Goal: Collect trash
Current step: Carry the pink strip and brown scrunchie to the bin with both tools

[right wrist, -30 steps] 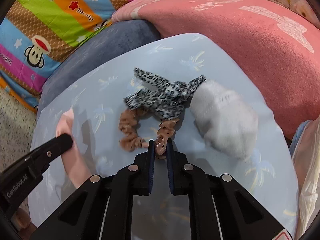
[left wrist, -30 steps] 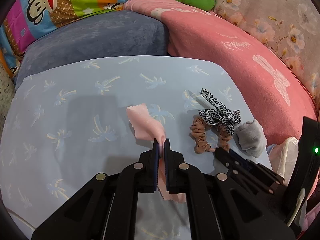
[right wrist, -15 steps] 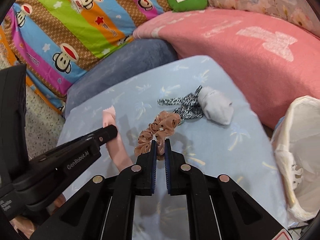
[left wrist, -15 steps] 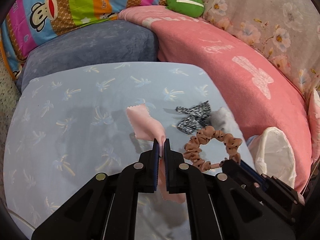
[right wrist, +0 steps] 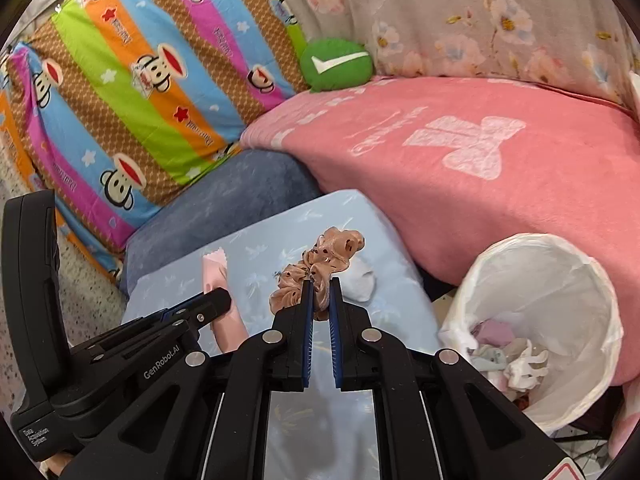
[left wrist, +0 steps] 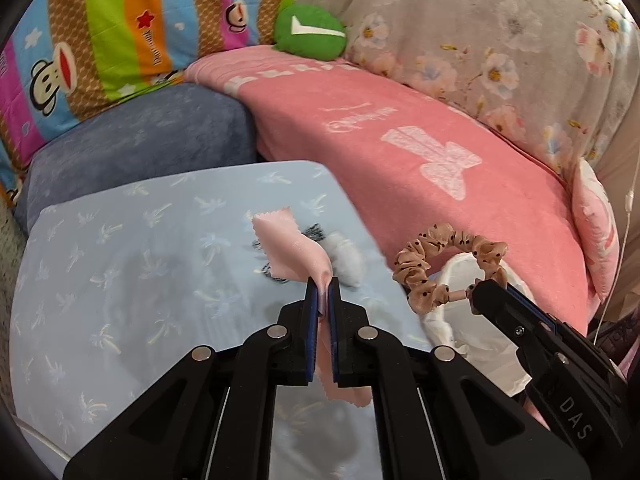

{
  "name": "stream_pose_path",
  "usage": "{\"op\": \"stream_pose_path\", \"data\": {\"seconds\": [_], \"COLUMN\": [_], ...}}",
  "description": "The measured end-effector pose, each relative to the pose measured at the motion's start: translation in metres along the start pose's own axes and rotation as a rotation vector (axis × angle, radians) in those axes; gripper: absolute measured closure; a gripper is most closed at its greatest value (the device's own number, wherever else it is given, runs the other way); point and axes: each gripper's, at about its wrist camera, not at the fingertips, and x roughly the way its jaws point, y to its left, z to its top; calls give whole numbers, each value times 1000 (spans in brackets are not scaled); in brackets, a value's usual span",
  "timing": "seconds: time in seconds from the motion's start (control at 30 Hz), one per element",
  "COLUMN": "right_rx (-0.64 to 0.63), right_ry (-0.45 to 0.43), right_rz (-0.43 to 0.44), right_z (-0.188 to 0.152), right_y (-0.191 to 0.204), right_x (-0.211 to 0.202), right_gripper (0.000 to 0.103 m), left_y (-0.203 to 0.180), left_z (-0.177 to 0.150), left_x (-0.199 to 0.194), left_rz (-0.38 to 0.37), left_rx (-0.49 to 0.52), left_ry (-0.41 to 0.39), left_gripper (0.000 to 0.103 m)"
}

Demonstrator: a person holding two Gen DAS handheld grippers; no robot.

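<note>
My left gripper is shut on a pink cloth swatch, held above the light blue cushion. My right gripper is shut on a tan dotted scrunchie, also lifted; it shows in the left wrist view over the white-lined trash bin. The bin holds several scraps. A grey sock and a leopard-print band, mostly hidden behind the swatch, lie on the cushion.
A pink blanket covers the sofa behind the cushion and bin. A dark blue cushion, a striped monkey-print pillow and a green round pillow sit at the back. The left gripper body is close at my right gripper's left.
Both grippers have risen and swung right with their items. The scrunchie left the cushion and now hangs near the bin. The sock and leopard band stayed on the cushion.
</note>
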Motion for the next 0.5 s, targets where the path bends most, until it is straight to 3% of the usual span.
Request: {"op": "stream_pose_path", "data": {"seconds": [0.5], "right_rx": [96], "right_ry": [-102], "right_rz": [-79], "right_z": [10], "right_y": [-67], "right_x": [-58], "right_gripper": [96], "left_y": [-79], "left_z": [4], "left_x": [-7], "left_rz": [-129], "left_rx": [134], "left_ry": [-12], "left_gripper": [98]}}
